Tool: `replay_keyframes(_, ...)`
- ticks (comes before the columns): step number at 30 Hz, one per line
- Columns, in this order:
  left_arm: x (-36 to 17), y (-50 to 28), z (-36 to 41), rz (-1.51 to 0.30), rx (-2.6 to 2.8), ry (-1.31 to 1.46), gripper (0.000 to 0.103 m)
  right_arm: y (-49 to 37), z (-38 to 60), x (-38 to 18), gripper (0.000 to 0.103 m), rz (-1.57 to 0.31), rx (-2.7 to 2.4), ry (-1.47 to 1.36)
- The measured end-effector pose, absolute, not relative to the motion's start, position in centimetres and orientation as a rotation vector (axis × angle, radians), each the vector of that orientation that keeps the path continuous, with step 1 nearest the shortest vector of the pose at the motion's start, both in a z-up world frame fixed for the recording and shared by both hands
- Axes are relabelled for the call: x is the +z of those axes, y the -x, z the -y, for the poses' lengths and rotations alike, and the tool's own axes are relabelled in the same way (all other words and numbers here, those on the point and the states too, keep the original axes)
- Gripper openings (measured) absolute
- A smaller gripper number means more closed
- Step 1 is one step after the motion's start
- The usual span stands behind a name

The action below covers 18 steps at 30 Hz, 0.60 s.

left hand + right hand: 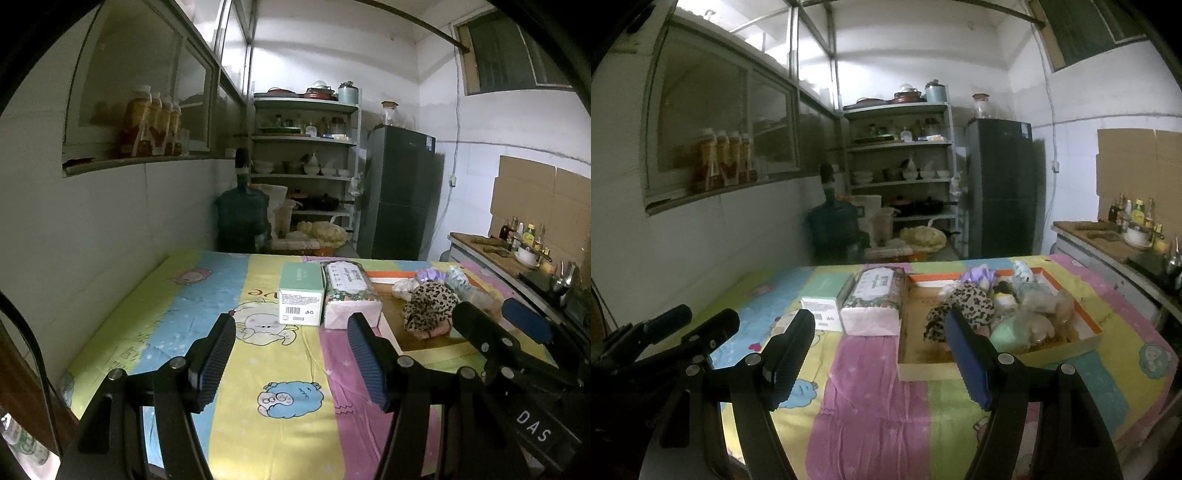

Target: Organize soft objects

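We see a wrinkled matt cloth [871, 387] over the bench, a cardboard tray [1067, 345], leopard-print fabric [964, 308], and ribbed blue pads [365, 363] on the claw.

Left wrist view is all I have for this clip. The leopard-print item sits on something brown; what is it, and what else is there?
Observer: The leopard-print cloth lies in a shallow cardboard tray with an orange rim; its near part is bare.
Operator: Anything hidden behind the right gripper in my view?
Observer: Yes, a pale green soft item and tan plush pieces lie in the tray's right half.
Operator: Is either gripper holding anything?
Observer: No. The right gripper is open above the sheet and tray, and the left gripper is open too.
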<state>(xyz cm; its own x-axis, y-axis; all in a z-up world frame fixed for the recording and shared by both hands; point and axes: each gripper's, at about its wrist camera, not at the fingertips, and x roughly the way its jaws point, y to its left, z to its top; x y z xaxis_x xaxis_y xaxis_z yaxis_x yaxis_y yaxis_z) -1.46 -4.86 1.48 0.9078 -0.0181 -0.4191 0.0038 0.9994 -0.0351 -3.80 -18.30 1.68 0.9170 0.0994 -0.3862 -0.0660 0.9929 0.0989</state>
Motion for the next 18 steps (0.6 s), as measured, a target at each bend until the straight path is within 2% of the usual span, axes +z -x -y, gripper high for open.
replay_keyframes(18, 1.67, 1.91, 4.83, -0.422, -0.002, 0.031, 0.063, 4.12, 18.27, 1.71, 0.075, -0.398, 0.081, -0.088)
